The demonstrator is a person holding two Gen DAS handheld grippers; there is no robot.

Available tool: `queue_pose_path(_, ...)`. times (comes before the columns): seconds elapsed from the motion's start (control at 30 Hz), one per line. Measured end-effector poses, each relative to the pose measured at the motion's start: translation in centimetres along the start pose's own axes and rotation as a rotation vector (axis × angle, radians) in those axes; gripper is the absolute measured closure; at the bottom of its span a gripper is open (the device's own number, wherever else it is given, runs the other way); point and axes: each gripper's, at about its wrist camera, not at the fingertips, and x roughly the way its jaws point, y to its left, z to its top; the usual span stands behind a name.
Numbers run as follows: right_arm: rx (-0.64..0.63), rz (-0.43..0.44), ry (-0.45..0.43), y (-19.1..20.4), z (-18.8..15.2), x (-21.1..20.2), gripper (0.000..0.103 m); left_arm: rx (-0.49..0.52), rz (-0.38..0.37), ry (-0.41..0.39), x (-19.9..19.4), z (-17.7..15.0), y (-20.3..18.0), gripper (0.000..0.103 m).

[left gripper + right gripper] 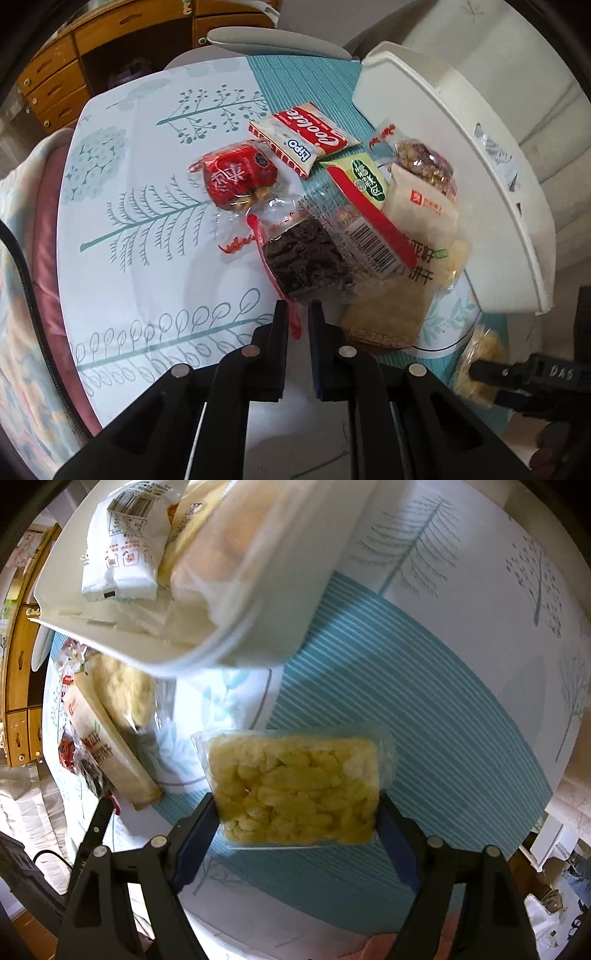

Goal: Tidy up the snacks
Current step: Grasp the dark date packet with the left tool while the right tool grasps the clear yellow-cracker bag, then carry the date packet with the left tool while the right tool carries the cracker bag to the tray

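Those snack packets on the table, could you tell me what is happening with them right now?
A person is sorting snacks with two hand-held grippers. The right hand-held gripper is shut on a clear packet of yellow puffed snack, held above the table near the white bin, which already holds a few packets. The left hand-held gripper is nearly closed around the red edge of the dark snack packet, at the near end of a pile still waiting on the tablecloth.

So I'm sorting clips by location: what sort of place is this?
Most likely a home living or dining room: a table under a tree-print cloth, wooden drawers behind it, and packaged snacks beside a white bin.
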Motion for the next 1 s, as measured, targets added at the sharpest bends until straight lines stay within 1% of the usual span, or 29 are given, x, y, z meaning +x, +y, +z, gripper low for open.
queue_pose_path(0.03, 0.004, 0.005, 0.002, -0.3, -0.2, 0.0, 0.020, -0.016, -0.009, 0.005, -0.3, -0.1, -0.2, 0.094)
queue_pose_path(0.1, 0.007, 0.014, 0.004, -0.9, -0.5, -0.2, 0.020, -0.065, -0.035, 0.010, -0.8, 0.0, 0.5, 0.089)
queue_pose_path(0.13, 0.009, 0.017, 0.004, -1.1, -0.7, -0.2, 0.020, -0.086, -0.053, 0.012, -1.0, 0.1, 0.7, 0.082)
queue_pose_path(0.17, 0.013, 0.021, 0.005, -1.4, -0.9, -0.2, 0.020, -0.103, -0.065, 0.013, -1.2, 0.1, 0.9, 0.078)
queue_pose_path(0.2, 0.017, 0.025, 0.006, -1.7, -1.0, 0.0, 0.020, -0.115, -0.069, 0.007, -1.7, 0.5, 1.1, 0.075)
queue_pose_path(0.27, 0.020, 0.031, 0.007, -1.3, -1.4, 0.0, 0.020, -0.125, -0.059, -0.001, -2.1, 0.7, 1.0, 0.061)
queue_pose_path(0.33, 0.019, 0.039, 0.011, -1.5, -1.6, -0.1, 0.020, -0.142, -0.044, 0.005, -2.2, 0.9, 1.1, 0.053)
queue_pose_path(0.5, -0.001, 0.047, 0.016, -1.6, -1.4, -0.5, 0.020, -0.207, -0.017, 0.041, -0.3, 1.4, 0.2, 0.052)
queue_pose_path(0.6, -0.013, 0.047, 0.021, -2.0, -2.8, -0.6, 0.020, -0.259, -0.019, 0.053, 0.4, 1.5, 0.3, 0.052)
queue_pose_path(0.7, -0.023, 0.046, 0.018, -2.5, -3.3, -1.2, 0.020, -0.300, -0.032, 0.044, 0.7, 1.6, 0.6, 0.052)
queue_pose_path(0.9, -0.031, 0.042, 0.005, -2.4, -3.0, -1.4, 0.020, -0.357, -0.052, 0.028, 1.7, 2.8, 0.7, 0.052)
queue_pose_path(0.97, -0.028, 0.040, 0.002, -2.3, -3.0, -1.4, 0.020, -0.373, -0.043, 0.026, 2.2, 3.2, 0.7, 0.052)
queue_pose_path(1.0, -0.027, 0.039, 0.002, -2.4, -3.0, -2.2, 0.020, -0.377, -0.043, 0.013, 2.4, 3.4, 0.7, 0.052)
